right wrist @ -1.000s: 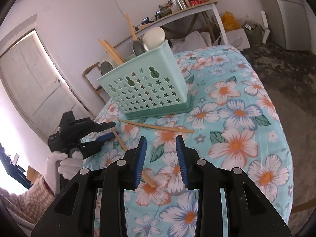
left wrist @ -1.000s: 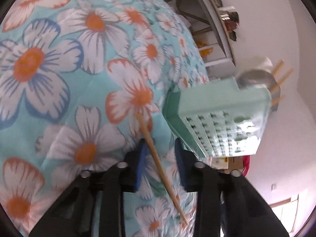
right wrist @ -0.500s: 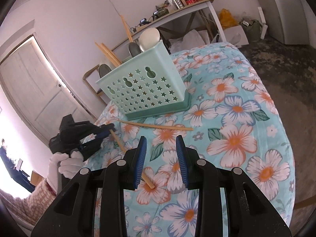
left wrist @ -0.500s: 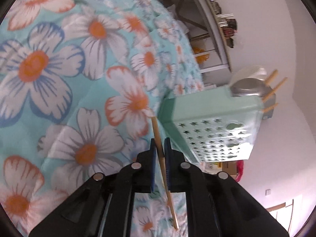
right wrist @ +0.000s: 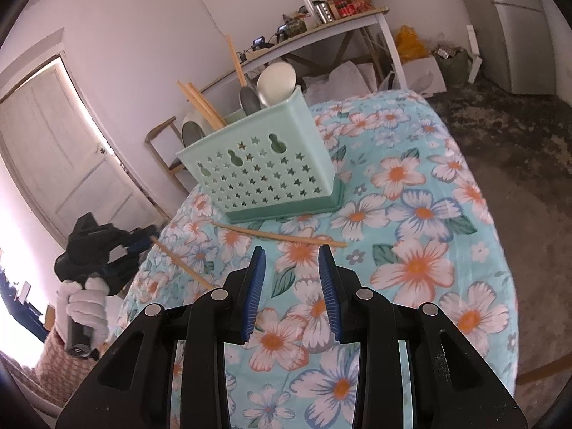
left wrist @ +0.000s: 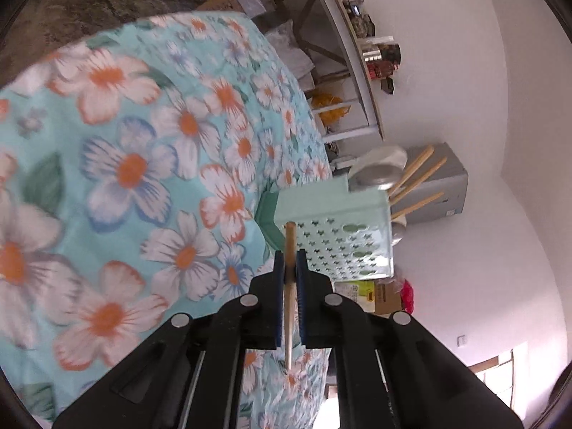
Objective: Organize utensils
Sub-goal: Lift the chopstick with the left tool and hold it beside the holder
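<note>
Left wrist: left tool (left wrist: 290, 271) pinches a thin, light, stiff wooden chopstick (left wrist: 289, 246) near mid-length, lifted off the floral-cloth surface (left wrist: 136, 164), near the mint star-perforated plastic utensil basket (left wrist: 343, 236).

Right wrist: right tool (right wrist: 291, 279) spread, empty. A second chopstick (right wrist: 279, 236) lies before the basket; pinch mid-shaft, or it likely pivots.

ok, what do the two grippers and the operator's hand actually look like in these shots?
Both grippers, left gripper and right gripper, are matte black plastic with angular finger arms, round silver fasteners at the joints and ribbed blue pads. No cables or markings visible. The left hand wears a white glove; its sleeve is a pink-and-white check knit.
</note>
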`<act>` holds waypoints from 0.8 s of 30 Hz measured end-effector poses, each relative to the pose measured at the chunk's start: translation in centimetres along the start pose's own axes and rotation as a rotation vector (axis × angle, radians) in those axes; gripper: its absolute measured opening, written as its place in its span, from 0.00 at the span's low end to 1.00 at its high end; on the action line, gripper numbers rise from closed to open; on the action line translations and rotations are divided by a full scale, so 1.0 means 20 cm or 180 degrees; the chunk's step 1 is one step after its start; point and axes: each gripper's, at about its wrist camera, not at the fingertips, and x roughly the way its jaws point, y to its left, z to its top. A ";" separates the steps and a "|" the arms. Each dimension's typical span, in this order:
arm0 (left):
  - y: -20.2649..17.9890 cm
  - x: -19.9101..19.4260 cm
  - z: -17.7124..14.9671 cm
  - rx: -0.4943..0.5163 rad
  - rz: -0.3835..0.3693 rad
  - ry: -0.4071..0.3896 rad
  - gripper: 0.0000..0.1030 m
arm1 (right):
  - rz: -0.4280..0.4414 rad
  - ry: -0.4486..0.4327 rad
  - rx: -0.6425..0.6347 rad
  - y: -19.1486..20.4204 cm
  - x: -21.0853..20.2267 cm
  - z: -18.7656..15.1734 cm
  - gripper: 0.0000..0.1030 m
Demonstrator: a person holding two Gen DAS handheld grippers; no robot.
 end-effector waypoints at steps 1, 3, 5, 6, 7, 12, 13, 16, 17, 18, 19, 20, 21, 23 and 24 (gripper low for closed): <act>0.01 -0.04 0.01 -0.0015 -0.0021 -0.0022 0.06 | -0.0014 -0.0023 -0.0002 0.00 -0.01 0.01 0.30; 0.02 -0.11 0.04 -0.0053 -0.0096 -0.0075 0.06 | -0.0055 -0.0096 -0.0008 -0.01 -0.05 0.03 0.30; 0.01 -0.20 0.09 -0.0048 -0.0179 -0.0135 0.06 | -0.0065 -0.0196 -0.0010 -0.02 -0.10 0.07 0.30; 0.00 -0.22 0.11 -0.0037 -0.0201 -0.0140 0.06 | -0.0066 -0.0226 -0.0010 -0.02 -0.12 0.08 0.30; 0.00 -0.25 0.13 -0.0031 -0.0216 -0.0143 0.06 | -0.0070 -0.0270 -0.0010 -0.03 -0.14 0.10 0.30; 0.00 -0.31 0.22 -0.0032 -0.0231 -0.0169 0.06 | -0.0074 -0.0356 0.0038 -0.07 -0.16 0.16 0.30; 0.00 -0.33 0.23 -0.0029 -0.0224 -0.0187 0.06 | -0.0055 -0.0358 0.0055 -0.07 -0.16 0.17 0.30; 0.01 -0.34 0.24 -0.0021 -0.0224 -0.0191 0.06 | -0.0053 -0.0351 0.0064 -0.08 -0.13 0.20 0.30; 0.02 -0.33 0.24 -0.0021 -0.0221 -0.0185 0.06 | -0.0057 -0.0346 0.0056 -0.07 -0.12 0.21 0.30; 0.02 -0.33 0.25 -0.0022 -0.0230 -0.0172 0.06 | -0.0045 -0.0344 0.0049 -0.07 -0.12 0.22 0.30; 0.03 -0.33 0.25 -0.0022 -0.0219 -0.0160 0.06 | -0.0037 -0.0345 0.0034 -0.06 -0.12 0.22 0.30; 0.03 -0.32 0.26 -0.0016 -0.0205 -0.0158 0.06 | -0.0042 -0.0353 0.0013 -0.06 -0.11 0.23 0.30; 0.03 -0.31 0.27 -0.0011 -0.0192 -0.0157 0.06 | -0.0055 -0.0359 0.0000 -0.05 -0.11 0.23 0.30; 0.04 -0.31 0.28 -0.0014 -0.0183 -0.0166 0.06 | -0.0068 -0.0379 -0.0010 -0.05 -0.11 0.23 0.30; 0.05 -0.30 0.28 -0.0013 -0.0172 -0.0172 0.06 | -0.0066 -0.0388 -0.0009 -0.04 -0.10 0.24 0.30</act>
